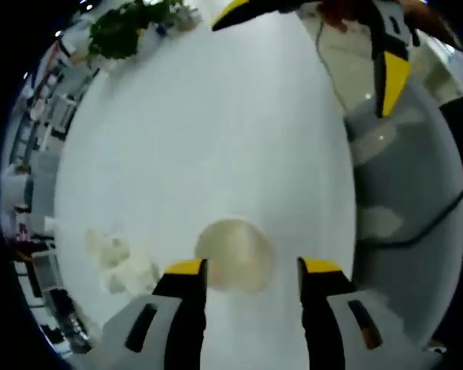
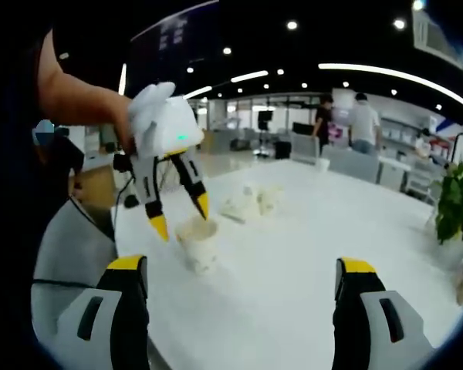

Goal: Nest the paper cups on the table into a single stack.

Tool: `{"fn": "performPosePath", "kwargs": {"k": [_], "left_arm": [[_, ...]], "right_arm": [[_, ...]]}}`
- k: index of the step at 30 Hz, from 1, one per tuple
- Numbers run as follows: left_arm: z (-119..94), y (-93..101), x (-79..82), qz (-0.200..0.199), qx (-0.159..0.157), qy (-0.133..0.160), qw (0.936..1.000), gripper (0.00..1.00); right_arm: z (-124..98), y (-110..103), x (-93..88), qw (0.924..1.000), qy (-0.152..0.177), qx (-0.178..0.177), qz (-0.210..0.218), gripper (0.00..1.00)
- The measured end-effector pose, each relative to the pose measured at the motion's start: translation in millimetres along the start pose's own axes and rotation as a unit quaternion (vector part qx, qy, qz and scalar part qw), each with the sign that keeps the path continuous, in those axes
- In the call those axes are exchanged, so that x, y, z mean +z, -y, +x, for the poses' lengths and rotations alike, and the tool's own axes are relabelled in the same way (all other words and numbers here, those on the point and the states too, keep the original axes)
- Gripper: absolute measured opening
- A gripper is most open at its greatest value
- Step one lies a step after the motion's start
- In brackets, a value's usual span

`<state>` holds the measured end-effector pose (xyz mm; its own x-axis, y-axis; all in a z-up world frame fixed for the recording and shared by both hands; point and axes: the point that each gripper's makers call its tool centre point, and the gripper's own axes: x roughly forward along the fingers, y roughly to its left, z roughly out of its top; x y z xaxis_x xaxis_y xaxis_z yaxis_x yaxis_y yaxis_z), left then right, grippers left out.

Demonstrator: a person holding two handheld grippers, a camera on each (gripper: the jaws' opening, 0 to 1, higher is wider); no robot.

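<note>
A white paper cup point(image 1: 235, 254) stands upright on the white table point(image 1: 216, 139); in the left gripper view I look down into its mouth. My left gripper point(image 1: 255, 270) is open, its yellow tips on either side of the cup's rim and just above it. In the right gripper view the same cup point(image 2: 198, 243) stands near the table's left edge, with the left gripper point(image 2: 181, 216) held over it by a hand. A cluster of more white cups point(image 2: 251, 202) lies farther back, blurred point(image 1: 119, 262). My right gripper point(image 2: 243, 266) is open and holds nothing, well short of the cup.
The right gripper point(image 1: 312, 42) crosses the top of the left gripper view. A potted plant point(image 2: 457, 200) stands at the table's far end point(image 1: 131, 27). A grey chair point(image 2: 65, 254) and a cable sit beside the table edge. People stand in the background.
</note>
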<state>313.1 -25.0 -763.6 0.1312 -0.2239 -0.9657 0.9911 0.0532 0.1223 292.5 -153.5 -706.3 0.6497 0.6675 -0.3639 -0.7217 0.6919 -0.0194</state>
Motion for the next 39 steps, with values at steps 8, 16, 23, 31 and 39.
{"fn": "performPosePath", "kwargs": {"k": [8,16,23,31,39], "left_arm": [[-18,-22.9,-5.5,-0.070,0.024,0.076,0.9944,0.67],[-46,-56.9,-32.7,-0.166,0.065,0.154,0.9719,0.76],[-67,-74.8,-68.3,-0.257,0.098,0.221,0.9358,0.80],[-85,-76.1,-108.4,-0.308,0.120,0.276,0.9025,0.93],[-98,-70.0,-135.2,-0.332,0.143,0.324,0.8743,1.00]], "right_arm": [[4,10,12.3,1.0000,0.006,-0.005,-0.001,1.00],[8,24,24.3,0.9998,0.014,-0.013,0.002,1.00],[11,29,28.6,0.9997,0.017,-0.018,0.007,1.00],[13,36,28.5,0.9995,0.014,-0.024,0.012,1.00],[16,45,30.1,0.9994,0.010,-0.030,0.012,1.00]]}}
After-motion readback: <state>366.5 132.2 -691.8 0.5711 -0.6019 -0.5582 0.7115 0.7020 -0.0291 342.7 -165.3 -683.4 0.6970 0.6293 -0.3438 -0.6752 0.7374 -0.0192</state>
